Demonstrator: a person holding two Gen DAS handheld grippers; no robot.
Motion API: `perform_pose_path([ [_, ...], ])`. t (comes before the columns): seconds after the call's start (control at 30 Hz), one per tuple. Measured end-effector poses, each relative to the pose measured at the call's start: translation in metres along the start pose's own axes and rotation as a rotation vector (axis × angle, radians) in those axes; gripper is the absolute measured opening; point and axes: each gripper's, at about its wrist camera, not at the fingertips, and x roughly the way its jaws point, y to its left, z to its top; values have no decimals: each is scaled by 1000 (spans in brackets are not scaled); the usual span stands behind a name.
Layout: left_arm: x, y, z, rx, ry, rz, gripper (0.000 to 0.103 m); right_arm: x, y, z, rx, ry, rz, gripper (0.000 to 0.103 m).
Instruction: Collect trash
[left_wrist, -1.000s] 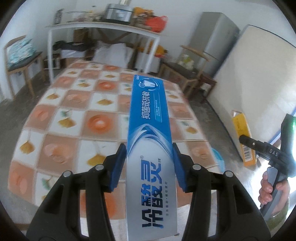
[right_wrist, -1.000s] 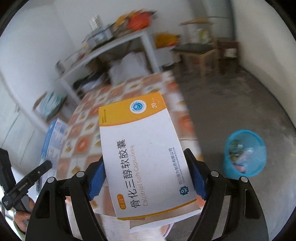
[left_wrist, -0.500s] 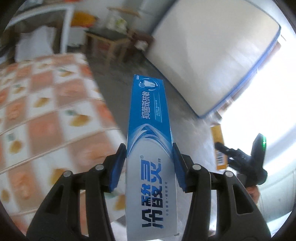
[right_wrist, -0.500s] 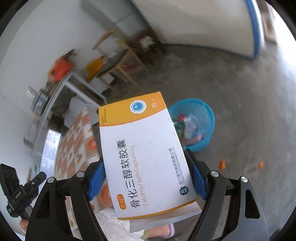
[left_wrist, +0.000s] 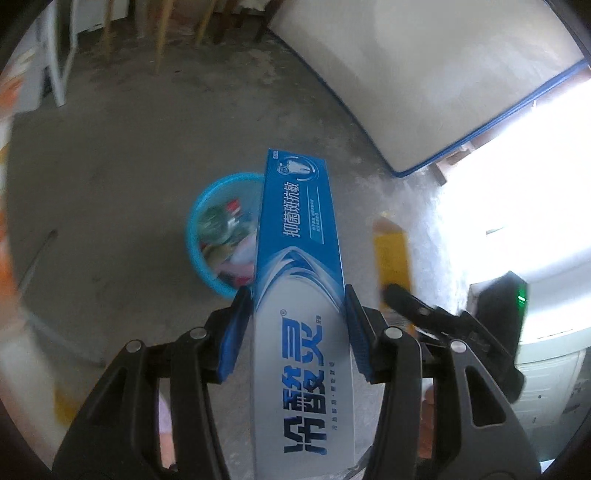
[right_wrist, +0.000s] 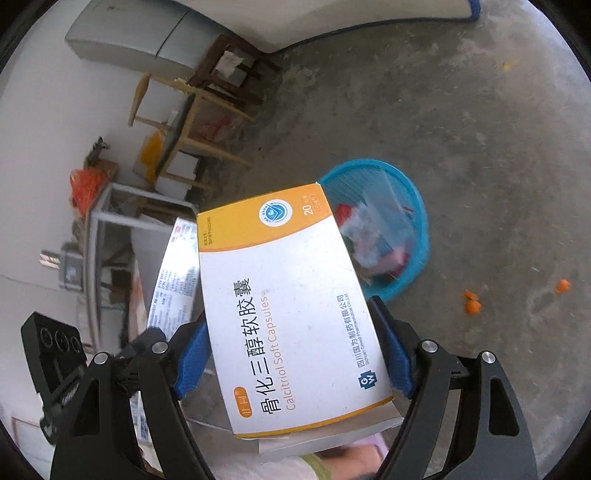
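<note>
Left wrist view is showing a blue and silver toothpaste box (left_wrist: 301, 295) lying lengthwise between the blue pads of the left gripper (left_wrist: 298, 332); the jaws have just been opening a little, and the pads are sitting at the box's long edges, with a thin gap showing at the left pad, though I cannot tell for sure whether they are still pinching. Past the box's far end and slightly left, a blue trash basket (left_wrist: 207, 236) full of wrappers is standing on the concrete floor (left_wrist: 129, 166). Off to the right, the other gripper is showing beside its yellow-edged box.

Right wrist view is showing a white and orange Calcitriol Soft Capsules box (right_wrist: 288, 306) being pinched flat between the pads of the right gripper (right_wrist: 295, 354), which is spread wide around it. Just beyond the box's far right corner, the same basket is sitting on the floor, and orange scraps (right_wrist: 472, 303) are lying further right. To the left, the toothpaste box's printed side is poking up beside a wooden chair (right_wrist: 192, 122) near the wall
</note>
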Motion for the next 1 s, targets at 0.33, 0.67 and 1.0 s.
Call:
perform_pose_path([
  [0.33, -33, 23, -10, 14, -38, 34, 74, 149, -89, 46, 138, 112, -153, 87],
  [0.67, -141, 35, -56, 71, -231, 76, 74, 105, -88, 35, 64, 2, -179, 87],
  [1.0, -252, 61, -151, 94, -480, 223, 91, -40, -16, -48, -219, -152, -100, 87],
])
